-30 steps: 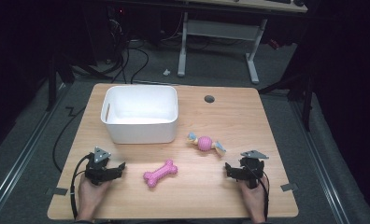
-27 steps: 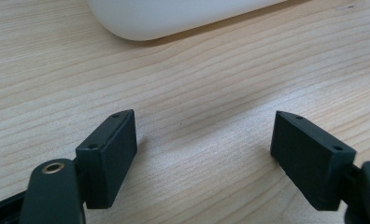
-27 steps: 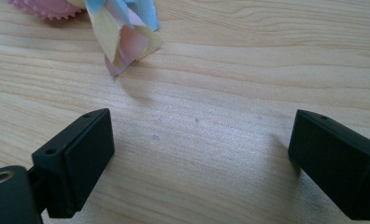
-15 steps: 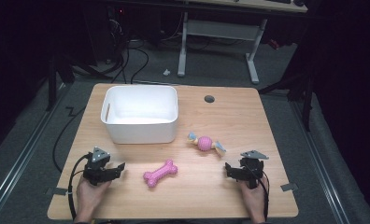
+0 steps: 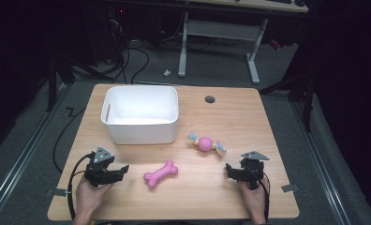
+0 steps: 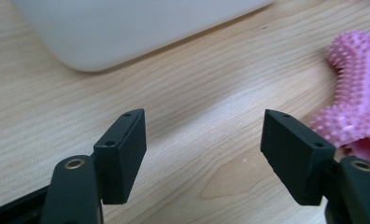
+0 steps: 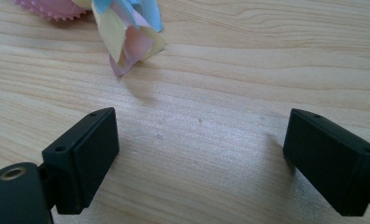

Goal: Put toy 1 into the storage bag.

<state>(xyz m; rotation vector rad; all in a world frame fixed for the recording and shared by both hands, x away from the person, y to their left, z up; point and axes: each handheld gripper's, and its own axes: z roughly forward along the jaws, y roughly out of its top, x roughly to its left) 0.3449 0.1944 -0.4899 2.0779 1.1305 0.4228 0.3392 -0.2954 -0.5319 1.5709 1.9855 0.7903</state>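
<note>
The pink spiked bone toy [image 5: 160,174] lies flat on the wooden table [image 5: 221,122], at about 6 o'clock from the white bin [image 5: 140,114] and apart from it. Its long axis runs from 8 o'clock to 2 o'clock. The left gripper [image 5: 122,168] sits at 9 o'clock from the bone, near it but not touching; its jaws have just been closing yet stand apart with only bare wood between them. The right gripper [image 5: 228,169], at 3 o'clock, has been narrowing too and holds nothing. The pink ball rope toy [image 5: 205,144] lies at 1 o'clock from the bone
</note>
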